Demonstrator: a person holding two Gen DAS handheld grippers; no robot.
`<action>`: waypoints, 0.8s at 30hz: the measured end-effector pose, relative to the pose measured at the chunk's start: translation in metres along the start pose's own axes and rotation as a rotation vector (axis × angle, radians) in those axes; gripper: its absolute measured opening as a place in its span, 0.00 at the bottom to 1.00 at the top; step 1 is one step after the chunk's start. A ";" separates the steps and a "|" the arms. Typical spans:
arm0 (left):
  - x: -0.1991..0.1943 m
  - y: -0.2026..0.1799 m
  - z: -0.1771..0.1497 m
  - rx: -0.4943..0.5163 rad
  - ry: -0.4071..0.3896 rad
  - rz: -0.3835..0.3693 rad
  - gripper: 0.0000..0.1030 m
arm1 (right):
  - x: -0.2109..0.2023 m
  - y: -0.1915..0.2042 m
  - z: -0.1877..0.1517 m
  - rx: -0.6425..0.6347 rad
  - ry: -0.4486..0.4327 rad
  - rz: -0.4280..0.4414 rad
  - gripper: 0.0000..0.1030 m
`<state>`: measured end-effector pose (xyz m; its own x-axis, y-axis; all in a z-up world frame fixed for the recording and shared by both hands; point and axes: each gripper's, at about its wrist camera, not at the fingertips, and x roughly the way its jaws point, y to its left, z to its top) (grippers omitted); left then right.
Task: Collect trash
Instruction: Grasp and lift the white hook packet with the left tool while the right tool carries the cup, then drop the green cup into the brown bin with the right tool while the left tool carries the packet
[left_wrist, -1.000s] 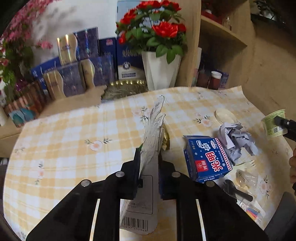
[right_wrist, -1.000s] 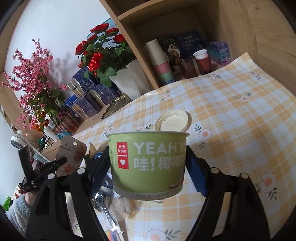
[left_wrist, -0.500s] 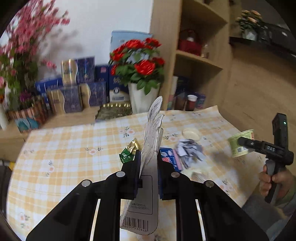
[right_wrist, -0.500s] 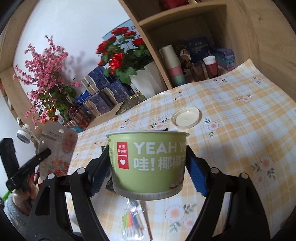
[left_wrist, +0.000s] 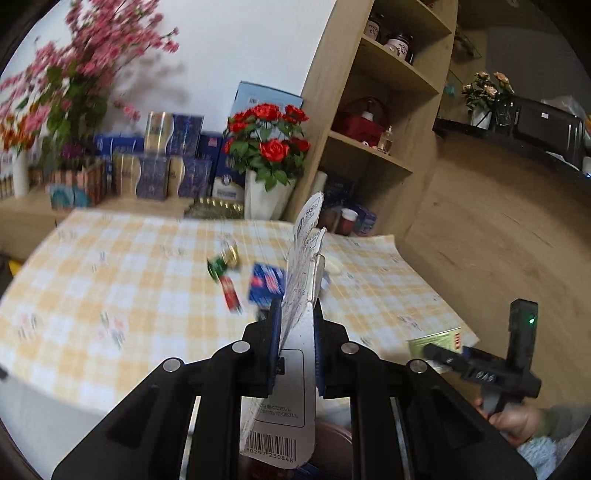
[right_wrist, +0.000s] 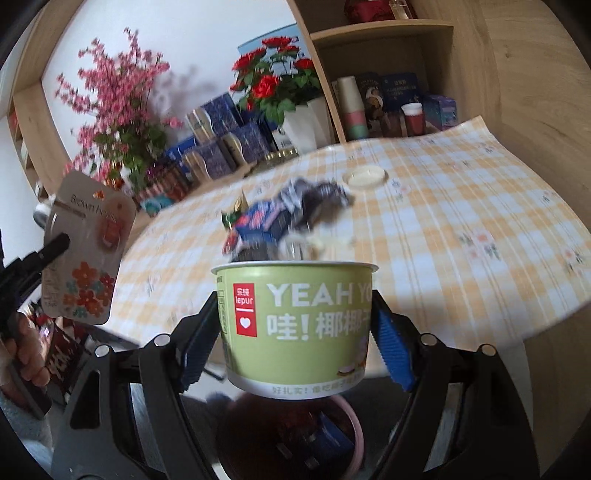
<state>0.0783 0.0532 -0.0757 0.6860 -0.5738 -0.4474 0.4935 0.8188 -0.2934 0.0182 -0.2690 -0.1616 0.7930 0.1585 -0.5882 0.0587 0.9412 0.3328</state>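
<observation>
Right wrist view: right claw (right_wrist: 295, 328) is clamping the green cup (right_wrist: 295, 325) directly above the pink-rimmed bin (right_wrist: 343, 435) beneath it. Left claw (left_wrist: 297, 343) is pinching the card packaging (left_wrist: 291, 398) edge-on. Risk: releasing off-centre is likely dropping either item outside the rim; remaining litter is lying on the surface (right_wrist: 461, 206) ahead.

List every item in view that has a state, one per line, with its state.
left gripper: shut on the card package, held upright.
right gripper: shut on the green cup, upright, lidless.
white lid: lying loose on the table.
blue box: lying on the table.
bin: open, below the cup.
</observation>
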 end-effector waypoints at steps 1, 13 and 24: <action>-0.005 -0.006 -0.013 -0.001 0.003 -0.007 0.15 | -0.005 0.004 -0.012 -0.023 0.008 -0.010 0.75; -0.015 -0.030 -0.110 -0.001 -0.018 -0.033 0.14 | 0.020 0.035 -0.100 -0.210 0.121 0.005 0.75; 0.017 -0.018 -0.142 -0.060 0.089 -0.024 0.13 | 0.078 0.022 -0.133 -0.163 0.300 -0.021 0.76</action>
<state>0.0053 0.0313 -0.1984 0.6228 -0.5912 -0.5125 0.4744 0.8062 -0.3535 0.0007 -0.1966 -0.2985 0.5773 0.1966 -0.7925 -0.0442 0.9767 0.2101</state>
